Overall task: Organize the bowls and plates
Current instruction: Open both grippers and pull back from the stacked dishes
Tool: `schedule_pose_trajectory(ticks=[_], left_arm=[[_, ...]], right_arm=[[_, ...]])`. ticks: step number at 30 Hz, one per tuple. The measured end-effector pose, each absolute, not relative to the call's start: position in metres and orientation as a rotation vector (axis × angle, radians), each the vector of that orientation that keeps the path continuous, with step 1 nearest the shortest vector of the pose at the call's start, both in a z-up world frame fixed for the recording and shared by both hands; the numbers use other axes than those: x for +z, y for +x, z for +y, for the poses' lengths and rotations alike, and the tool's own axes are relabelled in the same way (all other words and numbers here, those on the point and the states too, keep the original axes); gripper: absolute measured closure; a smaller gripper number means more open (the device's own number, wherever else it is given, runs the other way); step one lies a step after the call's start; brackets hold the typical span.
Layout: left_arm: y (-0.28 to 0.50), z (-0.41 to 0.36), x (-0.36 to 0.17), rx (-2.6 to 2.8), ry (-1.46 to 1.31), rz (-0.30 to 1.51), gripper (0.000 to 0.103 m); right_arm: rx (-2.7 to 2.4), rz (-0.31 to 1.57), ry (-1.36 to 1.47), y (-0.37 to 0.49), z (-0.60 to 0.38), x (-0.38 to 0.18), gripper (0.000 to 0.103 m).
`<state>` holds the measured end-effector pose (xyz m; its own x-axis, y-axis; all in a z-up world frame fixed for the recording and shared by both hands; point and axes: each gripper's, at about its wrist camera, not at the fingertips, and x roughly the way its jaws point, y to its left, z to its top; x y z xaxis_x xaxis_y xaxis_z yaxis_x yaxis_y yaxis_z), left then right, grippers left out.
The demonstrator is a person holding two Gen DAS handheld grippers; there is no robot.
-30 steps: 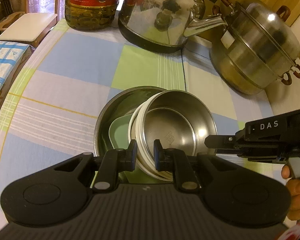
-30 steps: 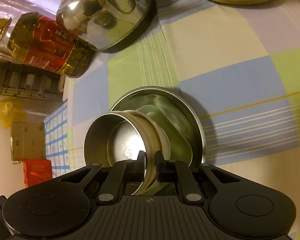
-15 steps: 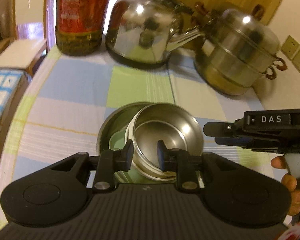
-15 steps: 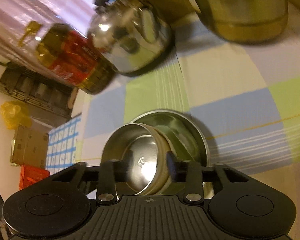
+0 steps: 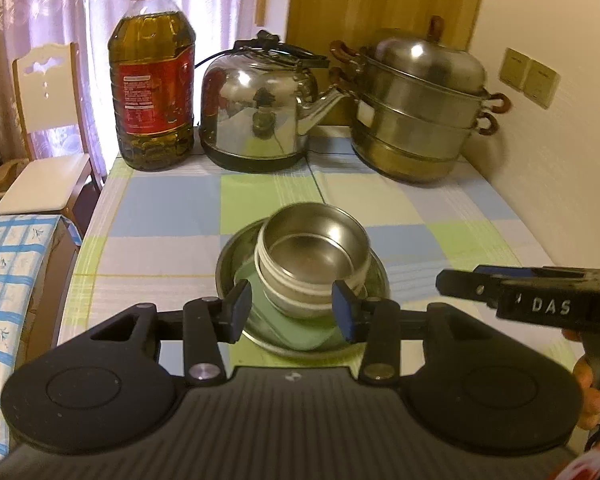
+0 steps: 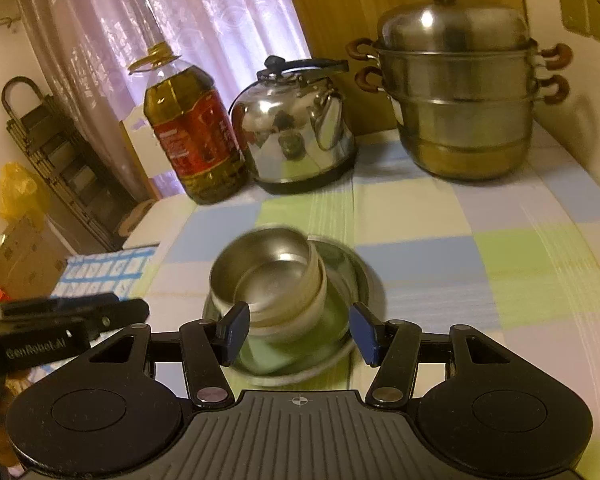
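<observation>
My left tool: two blue-padded fingers spread and still parting, nothing pinched. The stack sits just beyond and between the fingertips, clear of both pads.

My right tool: also two blue-padded fingers, spread and widening, holding nothing. The same stack lies just ahead of it, nearer its left finger. The picture here is smeared by motion.

The stack, counted from the bottom: one wide shallow stainless steel plate flat on the bench; one pale green square dish lying in it; one white-rimmed bowl on the green dish; one round stainless steel bowl nested inside that, tilted, with its far rim higher. That makes two bowls and two flat pieces, all in one pile. I cannot tell whether more are hidden between them.

The bench is covered by one checked cloth in blue, green and white. Well beyond the tools, along its far edge, stand three things in a row: one large clear plastic bottle of amber oil with a red label at left, one dome-shaped steel kettle with a black handle in the middle, and one two-tier steel steamer pot with a domed lid at right.

In the left view, the right tool's black body comes in from the right, with part of a hand below it. One white chair stands off the bench to the left.
</observation>
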<state>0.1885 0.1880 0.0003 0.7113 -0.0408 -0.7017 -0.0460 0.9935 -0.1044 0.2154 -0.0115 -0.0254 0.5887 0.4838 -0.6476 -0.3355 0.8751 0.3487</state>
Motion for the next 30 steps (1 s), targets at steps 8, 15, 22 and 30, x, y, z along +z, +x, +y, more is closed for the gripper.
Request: schedule_pose_trajectory(ticks=[8,15,22,30], left_arm=[[0.14,0.164,0.001,-0.001,-0.082,0.79,0.058],[0.107,0.137,-0.001,0.001,-0.135,0.798,0.051],[0.076,0.101,0.003,0.034,-0.142,0.81,0.051],[0.041,0.066,0.004,0.037,-0.155,0.838,0.052]], right_arm=[[0.472,0.849,0.171,0.165,-0.023,-0.029,0.047],[0.46,0.908,0.136,0.135,-0.044,-0.031,0.047],[0.468,0.932,0.156,0.103,-0.077,-0.023,0.047],[0.486,0.953,0.163,0.068,-0.104,-0.019,0.047]])
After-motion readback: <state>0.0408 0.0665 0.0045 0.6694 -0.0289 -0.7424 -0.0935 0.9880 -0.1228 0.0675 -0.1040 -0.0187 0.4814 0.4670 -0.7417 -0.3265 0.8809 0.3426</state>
